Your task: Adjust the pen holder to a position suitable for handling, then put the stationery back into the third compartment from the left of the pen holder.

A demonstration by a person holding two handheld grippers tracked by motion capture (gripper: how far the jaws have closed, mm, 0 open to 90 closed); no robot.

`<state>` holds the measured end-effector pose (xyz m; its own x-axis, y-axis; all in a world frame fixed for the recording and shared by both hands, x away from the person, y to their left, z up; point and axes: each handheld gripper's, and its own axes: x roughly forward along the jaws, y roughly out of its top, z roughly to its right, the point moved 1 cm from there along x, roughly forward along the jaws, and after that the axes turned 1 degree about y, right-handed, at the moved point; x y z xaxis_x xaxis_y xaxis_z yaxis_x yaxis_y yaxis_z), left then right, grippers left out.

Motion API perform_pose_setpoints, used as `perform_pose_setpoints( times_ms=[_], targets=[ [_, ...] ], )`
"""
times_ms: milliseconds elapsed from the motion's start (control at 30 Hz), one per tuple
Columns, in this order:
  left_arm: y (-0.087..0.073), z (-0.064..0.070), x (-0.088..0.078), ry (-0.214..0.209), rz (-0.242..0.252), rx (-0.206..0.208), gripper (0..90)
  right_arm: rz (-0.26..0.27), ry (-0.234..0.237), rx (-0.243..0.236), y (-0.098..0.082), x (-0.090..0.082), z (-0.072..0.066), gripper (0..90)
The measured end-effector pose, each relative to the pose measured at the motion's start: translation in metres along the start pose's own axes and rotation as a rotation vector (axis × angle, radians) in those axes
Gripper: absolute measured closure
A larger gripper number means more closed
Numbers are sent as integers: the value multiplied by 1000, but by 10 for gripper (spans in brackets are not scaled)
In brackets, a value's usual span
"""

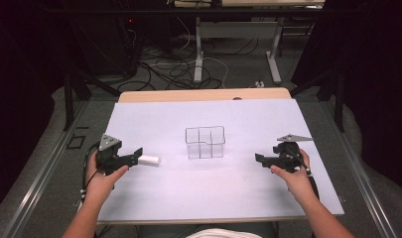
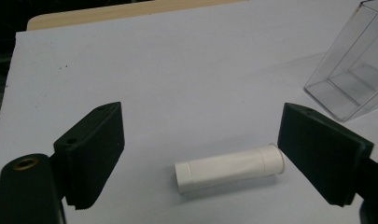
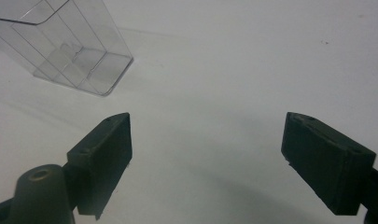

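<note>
smooth white cylindrical tube (image 2: 229,168) between wide-spread matte black left tongs (image 2: 200,158)

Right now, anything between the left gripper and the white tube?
Nothing visible. The left gripper is open and the white tube lies flat on the table between its jaws, one end near a jaw. The clear divided box stands off to the side.

The clear divided container (image 2: 350,79) runs off the top and right edges in the left gripper view, and off the top-left corner in the right gripper view. Near the table's (image 1: 213,198) front edge, the person's forearms leave the high view.
</note>
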<state>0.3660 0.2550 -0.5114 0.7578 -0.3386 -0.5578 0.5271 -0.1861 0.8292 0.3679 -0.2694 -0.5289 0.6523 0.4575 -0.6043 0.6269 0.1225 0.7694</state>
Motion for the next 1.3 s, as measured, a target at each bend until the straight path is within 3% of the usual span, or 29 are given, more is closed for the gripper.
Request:
perform_pose_setpoints(
  times_ms=[267,300,400,467,733,833,900,933,967,1033,1067,1100,1300],
  targets=[
    [14,-8,4,2,-42,20,160,6,4,34,0,0,3,154],
    [16,-11,6,-8,-77,9,160,3,9,43,0,0,4,154],
    [17,-15,8,-29,-93,0,165,4,8,50,0,-1,5,154],
    [19,-19,9,-43,-103,29,165,4,5,54,0,-1,6,154],
    [26,-25,9,-69,-105,78,162,-3,-2,60,-1,0,9,155],
    [30,-23,7,-112,-120,176,159,-5,2,63,-2,0,8,155],
    [34,-19,7,-109,-128,249,159,-6,11,60,-2,0,8,155],
    [39,-15,7,-110,-136,329,160,-5,7,57,-2,0,8,155],
    [39,-15,7,-110,-136,329,167,-6,10,60,-2,0,7,155],
    [44,-10,6,-100,-157,393,179,-7,9,58,-2,0,7,155],
    [49,-7,7,-97,-171,463,194,-6,7,58,-2,0,8,155],
    [49,-7,7,-97,-171,463,205,-7,4,58,-2,0,8,155],
    [59,4,13,-88,-206,628,248,-9,5,57,-4,0,9,157]
  ],
)
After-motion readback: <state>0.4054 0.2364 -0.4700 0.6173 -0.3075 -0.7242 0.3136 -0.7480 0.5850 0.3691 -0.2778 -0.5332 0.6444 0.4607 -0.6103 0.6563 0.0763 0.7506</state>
